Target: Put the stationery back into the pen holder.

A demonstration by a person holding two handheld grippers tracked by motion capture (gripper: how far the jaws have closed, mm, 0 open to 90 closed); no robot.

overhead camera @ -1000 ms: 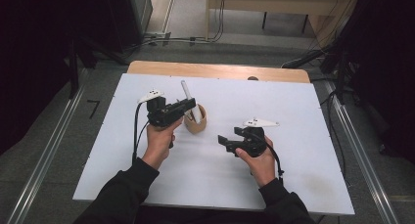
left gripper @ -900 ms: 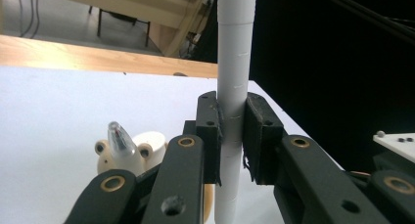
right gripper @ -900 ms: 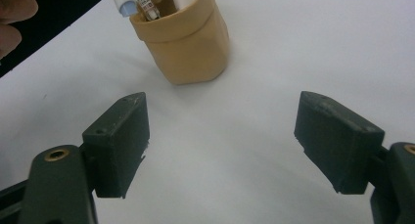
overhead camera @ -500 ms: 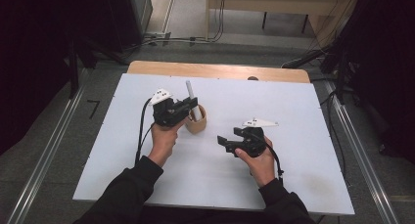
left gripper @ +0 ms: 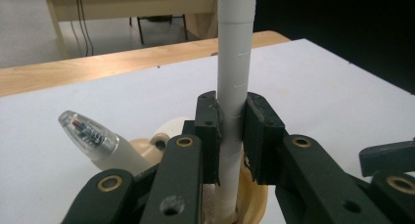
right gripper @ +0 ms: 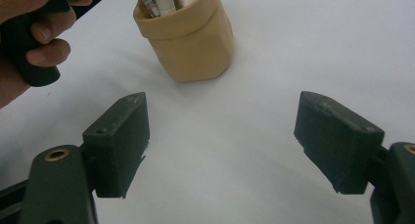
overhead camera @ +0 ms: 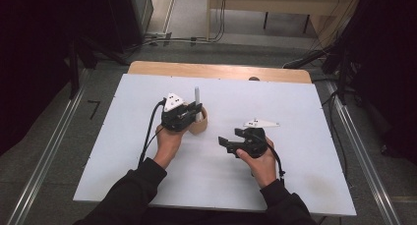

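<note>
A white tabletop (overhead camera: 305,112) is seen from the high view, with a strip of bare wood along its far edge. Near the middle, slightly left, a tan cup (overhead camera: 199,124) stands upright on the white surface. The left tool (overhead camera: 193,113) is held directly over the cup, its jaws clenched on a white pen (left gripper: 234,77) that stands nearly vertical, its lower end inside the cup and its upper end rising above the tool. In the left gripper view the pen is seen pinched between the two black pads, with the cup rim just below. A second pen (left gripper: 95,138), with a clear tip, is noted leaning out of the cup to the left of the gripped one. The right tool (overhead camera: 227,142) is held low over the tabletop, well apart from the cup and to its right, jaws spread wide and pointing left toward it, with nothing between them. In the right gripper view the cup (right gripper: 188,35) is seen ahead beyond the parted jaws, pen barrels showing above its rim, and the left hand (right gripper: 34,43) at the upper left edge.
</note>
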